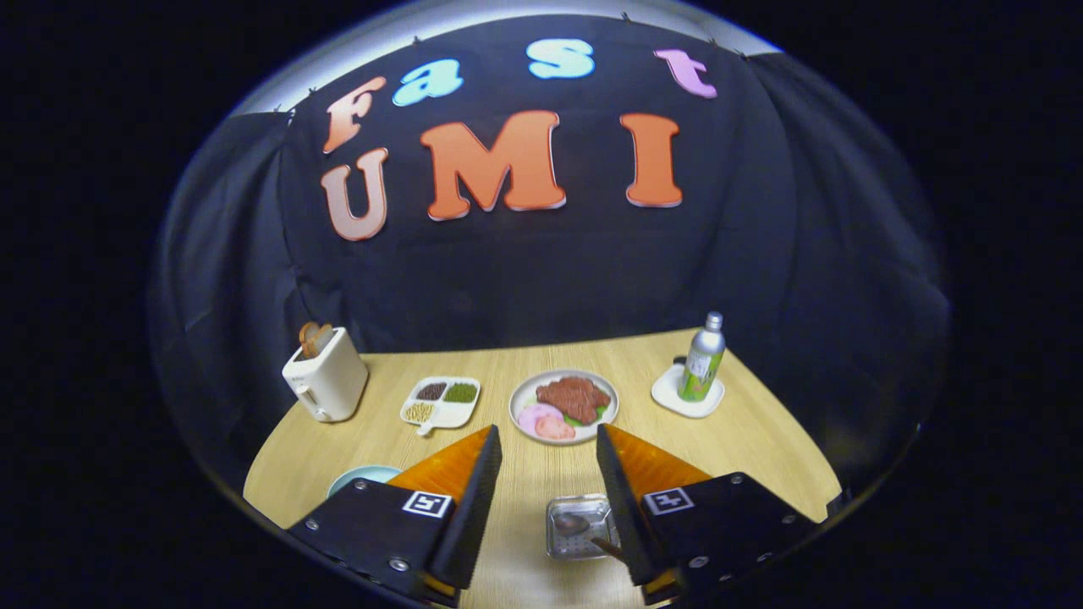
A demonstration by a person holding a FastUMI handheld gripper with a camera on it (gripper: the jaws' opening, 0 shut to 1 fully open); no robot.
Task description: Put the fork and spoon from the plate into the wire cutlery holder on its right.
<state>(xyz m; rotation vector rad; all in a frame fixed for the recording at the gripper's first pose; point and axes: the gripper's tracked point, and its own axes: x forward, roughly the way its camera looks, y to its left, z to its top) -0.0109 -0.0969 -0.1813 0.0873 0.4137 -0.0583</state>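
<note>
Between spread fingers [548, 457], holder [579, 527], apparently spoon [574, 523]

Toaster [326, 385] with toast, divided snack tray [442, 403], food plate [563, 406], bottle [703, 359] on coaster [668, 393], wooden table [761, 448].

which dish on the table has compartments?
The white tray between the toaster and the round meat plate; it is divided into sections. Hand-held gripper open.

We look onto a pale wooden table [525, 474] with fine grain, lit warmly from above. Behind it, from nine o'clock round to three, a black cloth wall [541, 271] hangs in soft folds. At twelve o'clock, above the cloth, we see a strip of bright white ceiling [474, 17].
</note>
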